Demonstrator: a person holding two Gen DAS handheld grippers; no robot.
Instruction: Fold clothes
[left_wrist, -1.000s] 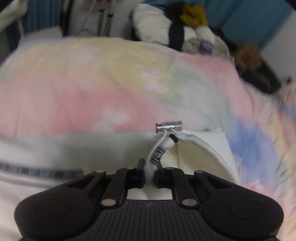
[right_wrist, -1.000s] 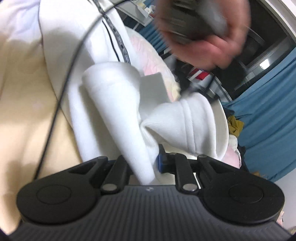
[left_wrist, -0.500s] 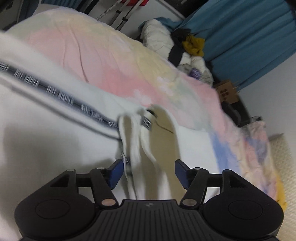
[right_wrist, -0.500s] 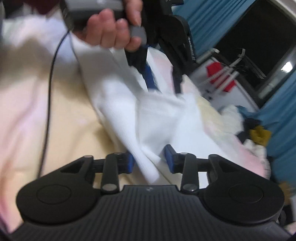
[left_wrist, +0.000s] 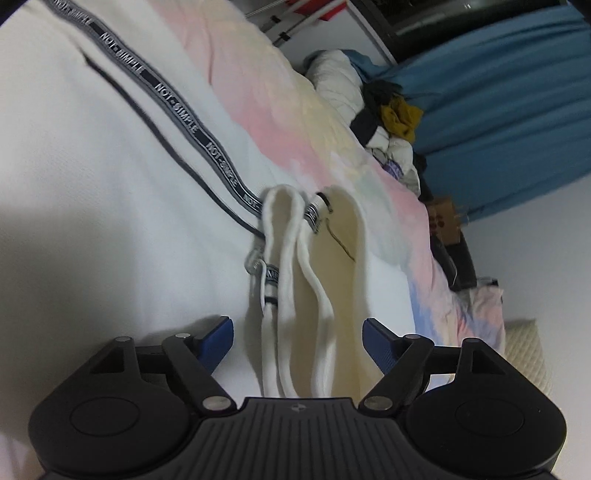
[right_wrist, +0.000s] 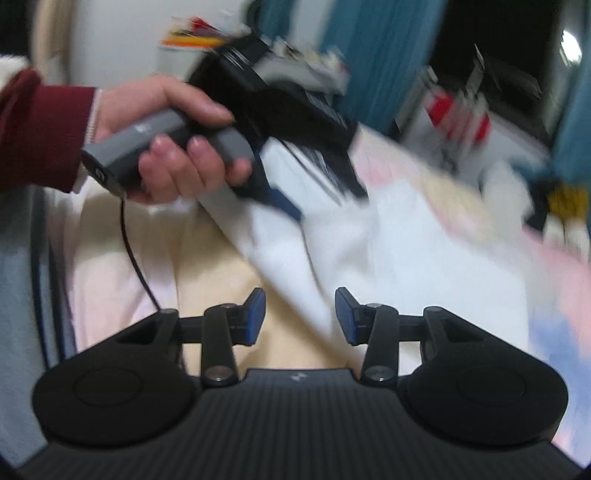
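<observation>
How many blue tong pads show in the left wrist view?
2: one pad left of the white garment folds, the other right; left tongs open.

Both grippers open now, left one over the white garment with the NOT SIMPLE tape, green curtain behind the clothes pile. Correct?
One error: the curtain is blue, not green, per the left wrist view. Otherwise yes: left gripper and right gripper have jaws open, over the white garment with the tape.

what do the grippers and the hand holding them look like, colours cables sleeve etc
Both the left gripper and right gripper have matte black ribbed bodies, round side housings, silver pivot pins and blue finger pads. The left hand is bare, in a maroon sleeve, around a grey handle trailing a thin black cable.
</observation>
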